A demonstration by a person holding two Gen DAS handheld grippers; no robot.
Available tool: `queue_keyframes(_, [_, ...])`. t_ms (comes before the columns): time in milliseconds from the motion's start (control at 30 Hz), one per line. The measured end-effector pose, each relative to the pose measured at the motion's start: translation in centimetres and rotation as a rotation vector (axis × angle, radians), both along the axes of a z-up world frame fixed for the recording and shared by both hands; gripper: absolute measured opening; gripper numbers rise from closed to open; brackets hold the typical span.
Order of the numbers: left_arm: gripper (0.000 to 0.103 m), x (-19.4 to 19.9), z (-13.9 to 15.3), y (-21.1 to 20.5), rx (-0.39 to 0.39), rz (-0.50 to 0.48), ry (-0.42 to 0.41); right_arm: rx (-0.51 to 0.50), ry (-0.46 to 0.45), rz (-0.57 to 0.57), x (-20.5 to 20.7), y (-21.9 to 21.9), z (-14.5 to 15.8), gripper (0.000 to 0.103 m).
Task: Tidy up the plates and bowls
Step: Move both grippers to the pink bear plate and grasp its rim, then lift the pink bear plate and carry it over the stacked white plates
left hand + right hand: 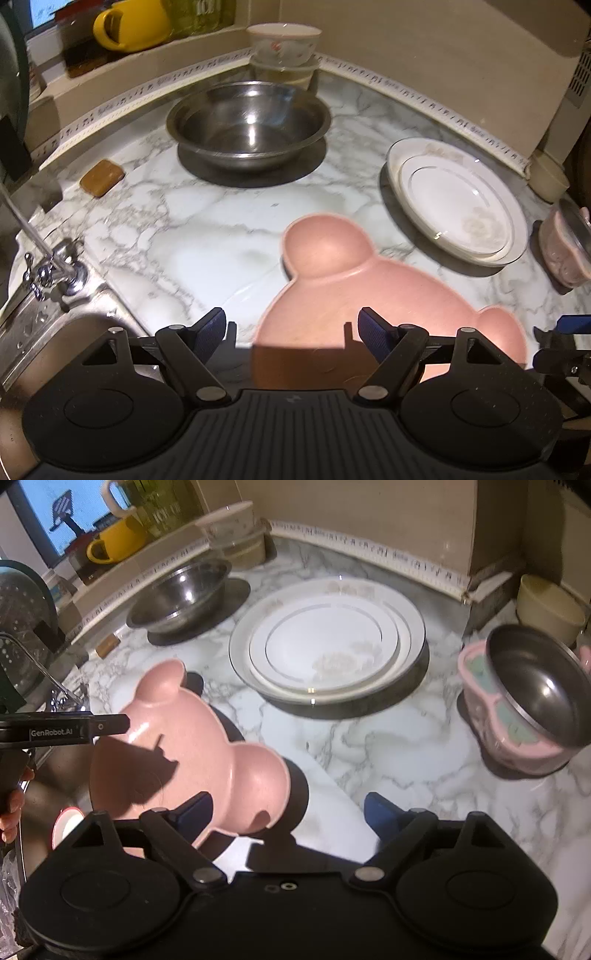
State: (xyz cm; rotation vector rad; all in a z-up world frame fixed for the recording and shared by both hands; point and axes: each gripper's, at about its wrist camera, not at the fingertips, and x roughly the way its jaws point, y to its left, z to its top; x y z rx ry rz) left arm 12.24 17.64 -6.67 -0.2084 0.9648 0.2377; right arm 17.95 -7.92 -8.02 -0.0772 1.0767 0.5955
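Observation:
A pink bear-shaped plate (354,291) lies on the marble counter (207,229), partly under my open left gripper (291,328). In the right wrist view the pink plate (184,746) sits at the counter's left edge, its near ear just in front of my open right gripper (288,812). Stacked white plates (454,199) lie right of it, and show in the right wrist view (328,638). A steel bowl (247,122) stands behind, also in the right wrist view (177,594). A pink bowl with a steel insert (524,701) stands at the right.
A sink and tap (51,269) lie to the left. Stacked small bowls (282,51) stand in the back corner. A yellow mug (129,24) sits on the ledge. A cream cup (546,605) stands at the far right. A brown sponge (101,177) lies on the counter.

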Motion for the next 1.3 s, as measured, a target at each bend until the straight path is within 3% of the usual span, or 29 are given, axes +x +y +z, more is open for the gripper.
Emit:
queue_keyframes(300, [0.076,-0.5,-1.7,0.4,0.003,-0.022,0.026,-0.029,0.020,0.036,-0.7,1.1,-1.1,0.067])
queue_keyframes(333, [0.068,-0.6,-1.8,0.4,-0.001,-0.027,0.028,-0.026,0.020,0.037,-0.6,1.1,-1.1,0.065])
queue_keyframes(433, [0.057,-0.6,-2.2,0.5,-0.025,-0.034,0.041,-0.021,0.016,0.042,-0.5,1.4,-1.0,0.060])
queue_keyframes(533, [0.043,-0.6,-2.3,0.6,-0.038,-0.032,0.042,-0.023,0.017,0.044,-0.4,1.5,-1.0,0.046])
queue_keyframes(833, [0.030,-0.5,-2.3,0.8,-0.036,-0.031,0.057,-0.015,0.017,0.024,-0.2,1.4,-1.0,0.017])
queue_keyframes(1000, [0.021,-0.7,-2.3,0.8,-0.033,-0.030,0.063,-0.037,-0.011,0.007,-0.3,1.4,-0.9,0.013])
queue_keyframes(1300, [0.020,-0.8,-1.7,0.5,-0.037,-0.028,0.037,-0.057,-0.066,0.012,-0.1,1.4,0.2,0.012])
